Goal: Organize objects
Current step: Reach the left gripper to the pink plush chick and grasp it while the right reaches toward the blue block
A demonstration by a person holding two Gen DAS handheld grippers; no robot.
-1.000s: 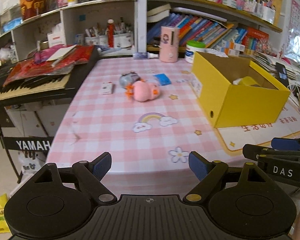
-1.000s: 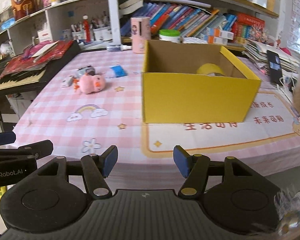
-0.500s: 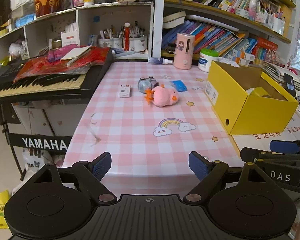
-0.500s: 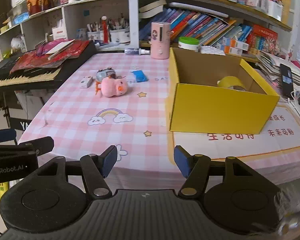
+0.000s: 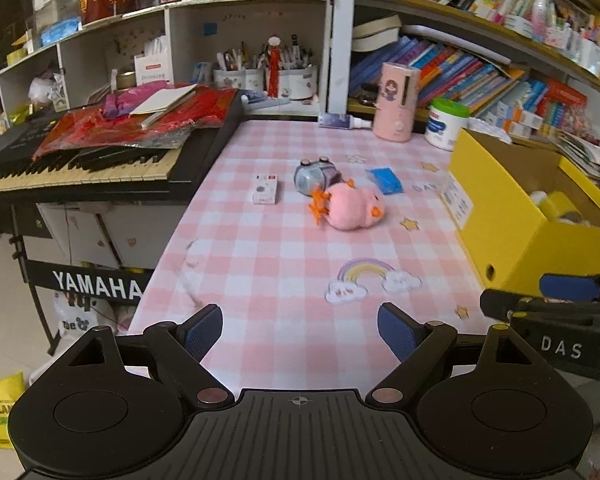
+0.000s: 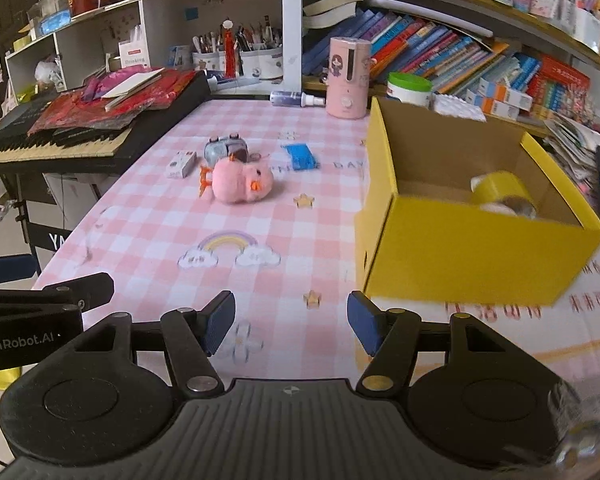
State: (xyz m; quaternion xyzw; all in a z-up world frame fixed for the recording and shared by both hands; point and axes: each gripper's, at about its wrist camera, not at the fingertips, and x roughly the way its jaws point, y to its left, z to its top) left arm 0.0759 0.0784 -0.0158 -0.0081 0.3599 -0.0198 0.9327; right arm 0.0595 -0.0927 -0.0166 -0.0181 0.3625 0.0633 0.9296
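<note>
A pink plush chick point(image 5: 352, 210) point(image 6: 242, 186) lies on the pink checked table, with a small grey toy camera point(image 5: 315, 178) point(image 6: 225, 150) just behind it. A small white box point(image 5: 265, 194) point(image 6: 182, 164) lies to its left and a blue packet point(image 5: 387, 180) point(image 6: 300, 156) to its right. An open yellow box point(image 5: 512, 240) point(image 6: 472, 256) stands at the right and holds a yellow tape roll point(image 6: 500, 190). My left gripper point(image 5: 300, 330) and right gripper point(image 6: 291, 322) are both open and empty over the table's near edge.
A Yamaha keyboard point(image 5: 80, 168) piled with red papers borders the table's left side. A pink cylinder point(image 5: 394, 102), a white jar point(image 5: 446, 128) and a small bottle point(image 5: 340, 121) stand at the table's back edge. Shelves of books and pen cups rise behind.
Both grippers have moved to the left and forward over the table. The plush and the small objects now sit nearer the middle of each view. Both jaws stay open.
</note>
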